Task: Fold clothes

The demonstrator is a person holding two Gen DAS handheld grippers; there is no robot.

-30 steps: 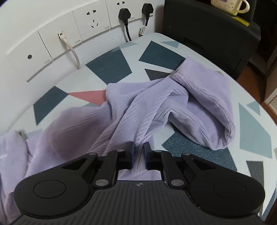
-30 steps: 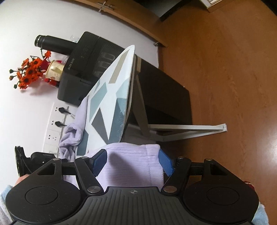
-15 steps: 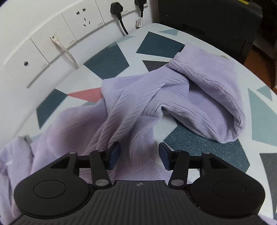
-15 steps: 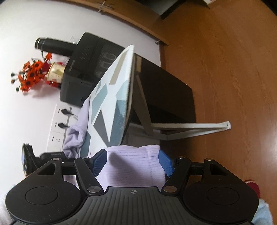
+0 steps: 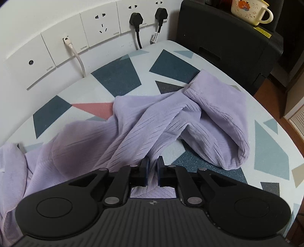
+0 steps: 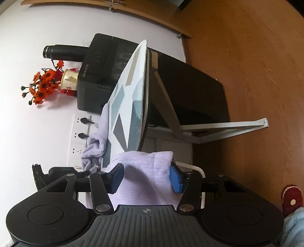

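Lilac garment [image 5: 171, 121] pinched by left gripper [image 5: 152, 171], right gripper [image 6: 146, 178] closing on it

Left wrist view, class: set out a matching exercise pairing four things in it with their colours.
Things:
1. garment
2. mug
3. plugs
4. triangle patch on the table

Colours:
A. black
B. pink
C. lilac
D. cream

Pairs: 1-C, 2-D, 3-A, 4-B
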